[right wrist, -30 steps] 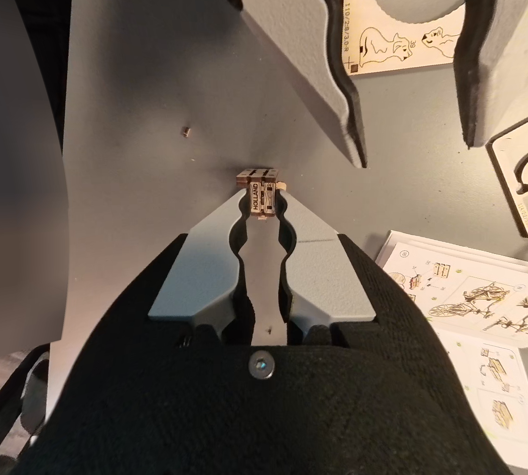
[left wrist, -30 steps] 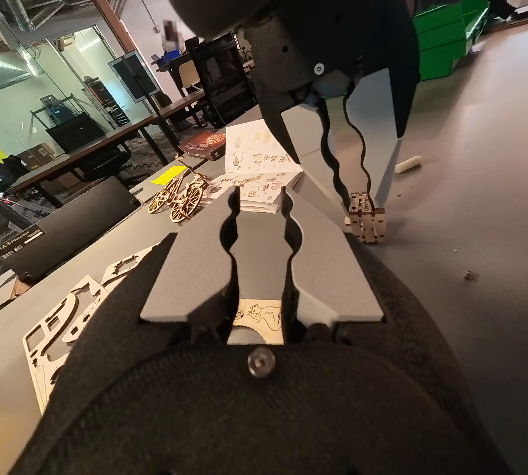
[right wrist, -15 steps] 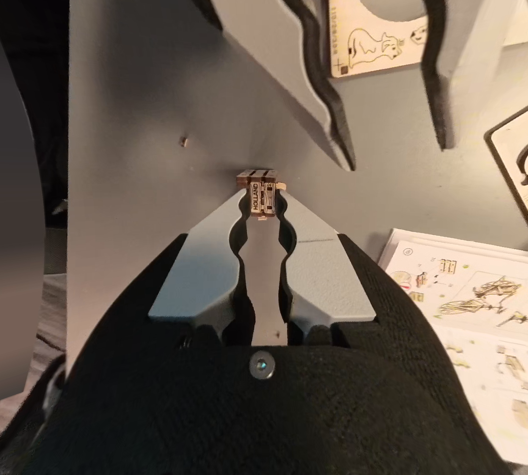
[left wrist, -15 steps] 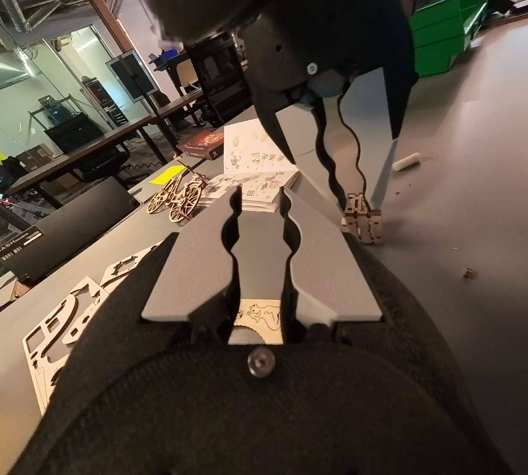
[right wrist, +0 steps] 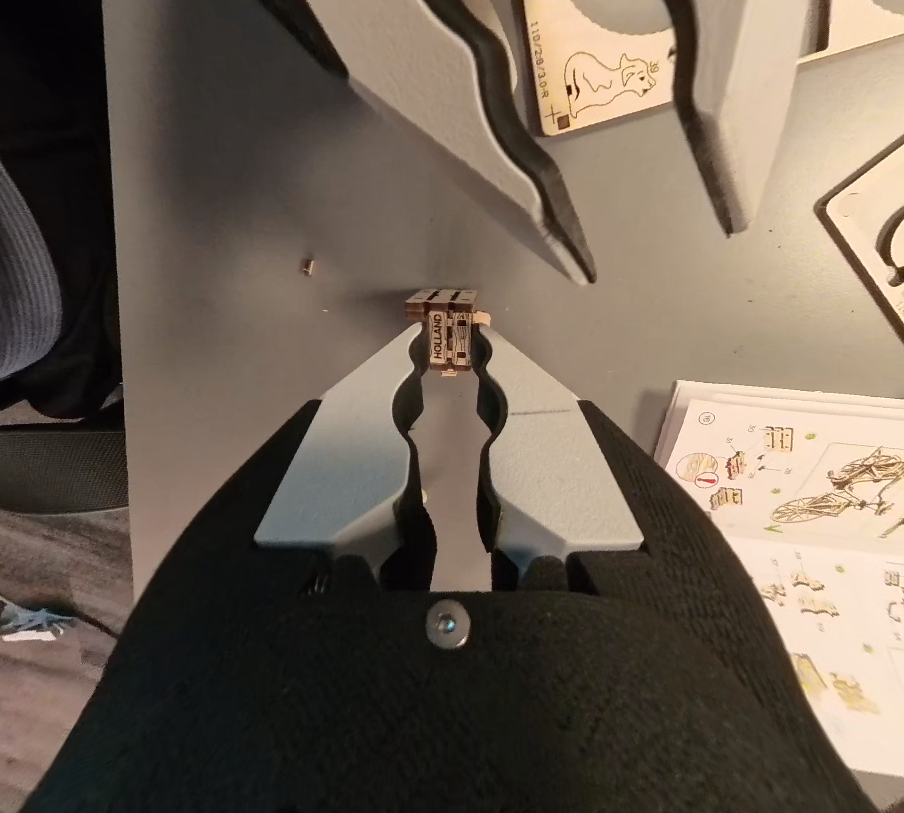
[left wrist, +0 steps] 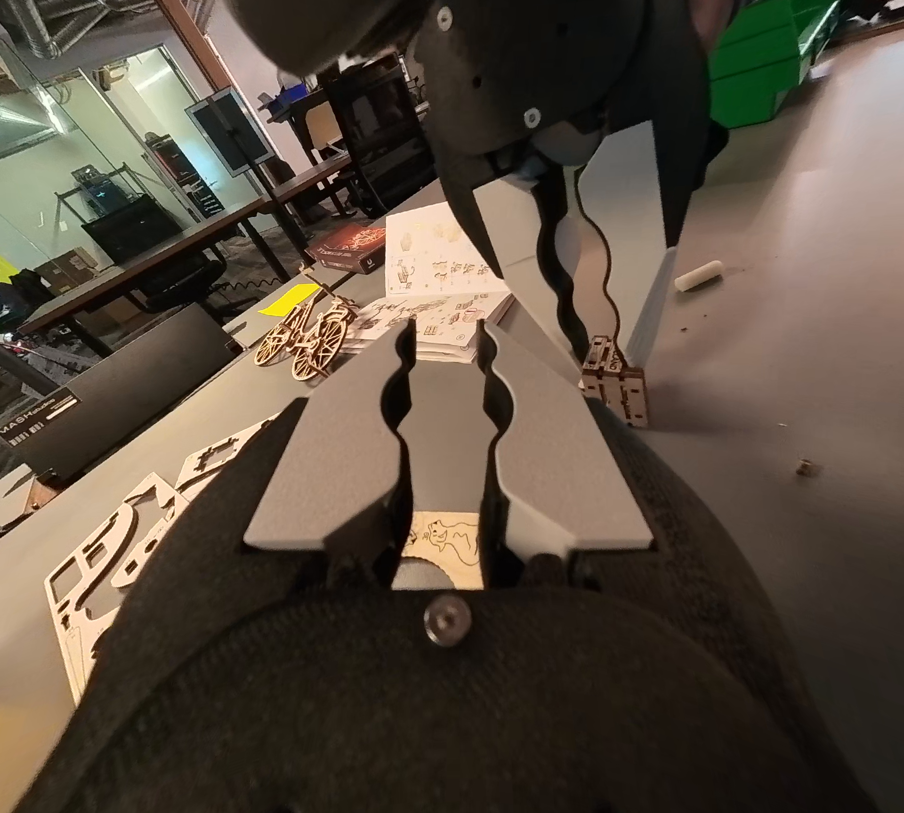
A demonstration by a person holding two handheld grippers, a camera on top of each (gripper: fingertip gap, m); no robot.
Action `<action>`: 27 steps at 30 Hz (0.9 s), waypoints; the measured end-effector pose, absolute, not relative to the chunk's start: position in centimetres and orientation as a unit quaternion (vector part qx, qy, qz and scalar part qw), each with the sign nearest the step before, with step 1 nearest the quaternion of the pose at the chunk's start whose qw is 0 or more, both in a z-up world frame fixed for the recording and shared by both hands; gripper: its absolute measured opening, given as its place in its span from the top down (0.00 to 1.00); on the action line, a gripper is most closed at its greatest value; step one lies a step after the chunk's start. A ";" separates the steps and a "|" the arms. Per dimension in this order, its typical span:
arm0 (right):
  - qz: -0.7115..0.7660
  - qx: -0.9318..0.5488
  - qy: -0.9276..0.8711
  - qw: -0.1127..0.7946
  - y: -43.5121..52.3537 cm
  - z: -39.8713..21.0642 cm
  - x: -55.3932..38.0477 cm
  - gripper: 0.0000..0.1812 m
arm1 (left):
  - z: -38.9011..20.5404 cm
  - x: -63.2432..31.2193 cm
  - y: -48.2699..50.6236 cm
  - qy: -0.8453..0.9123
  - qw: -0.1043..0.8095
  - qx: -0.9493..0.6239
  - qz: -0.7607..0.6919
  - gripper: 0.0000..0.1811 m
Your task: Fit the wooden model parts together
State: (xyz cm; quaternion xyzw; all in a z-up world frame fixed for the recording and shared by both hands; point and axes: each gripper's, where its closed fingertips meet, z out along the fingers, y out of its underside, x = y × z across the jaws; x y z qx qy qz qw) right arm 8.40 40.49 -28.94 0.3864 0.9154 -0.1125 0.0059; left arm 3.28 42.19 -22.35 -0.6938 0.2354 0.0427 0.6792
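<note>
My right gripper (right wrist: 450, 339) is shut on a small wooden crate (right wrist: 449, 344), gripping its upper part at the fingertips. In the left wrist view the crate (left wrist: 615, 381) rests with its base on the grey table (left wrist: 782, 325), and the right gripper (left wrist: 601, 344) reaches down onto it from above. My left gripper (left wrist: 446, 330) is open and empty, low over the table just left of the crate. It shows in the right wrist view (right wrist: 655, 251) beyond the crate. A built wooden bicycle (left wrist: 305, 344) stands further left.
An open instruction booklet (left wrist: 435, 300) (right wrist: 782, 545) lies by the bicycle. Punched-out wooden sheets (left wrist: 112, 559) (right wrist: 601, 56) lie under and beside my left gripper. A dark box (left wrist: 352, 246), a white cylinder (left wrist: 699, 276), a small wood bit (right wrist: 307, 267) and green bins (left wrist: 763, 41) are around. The table edge (right wrist: 115, 349) is at the left. The gap from one gripper's tips to the other's is roughly 8 centimetres.
My left gripper has shifted a little closer to the crate and its jaws have narrowed slightly. My right gripper keeps its hold on the crate in the same place.
</note>
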 end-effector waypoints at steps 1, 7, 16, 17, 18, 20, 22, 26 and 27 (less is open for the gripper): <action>-0.112 0.383 0.917 0.006 40.5 -28.9 8.5 0.92 | -22.3 3.3 42.2 0.235 0.679 -0.694 0.043 0.87; -0.112 0.372 0.922 0.005 40.4 -29.0 8.5 0.92 | -22.3 3.3 42.2 0.236 0.680 -0.693 0.042 0.88; -0.110 0.358 0.927 -0.001 40.2 -29.1 8.6 0.92 | -22.4 3.4 42.1 0.238 0.679 -0.693 0.043 0.88; -0.112 0.360 0.926 -0.001 40.2 -29.1 8.6 0.92 | -22.3 3.4 42.1 0.238 0.680 -0.692 0.043 0.88; -0.116 0.364 0.924 -0.001 40.2 -29.1 8.6 0.92 | -22.3 3.4 42.1 0.239 0.680 -0.692 0.043 0.88; -0.127 0.377 0.917 0.007 40.2 -29.1 8.6 0.92 | -22.3 3.4 42.1 0.238 0.680 -0.692 0.043 0.88; -0.144 0.393 0.908 0.018 40.3 -29.0 8.5 0.92 | -22.3 3.4 42.1 0.239 0.680 -0.692 0.043 0.88; -0.169 0.404 0.899 0.019 40.4 -29.0 8.3 0.92 | -22.3 3.4 42.1 0.238 0.681 -0.691 0.043 0.88; -0.171 0.401 0.900 0.016 40.3 -29.0 8.4 0.92 | -22.3 3.4 42.1 0.238 0.681 -0.691 0.044 0.88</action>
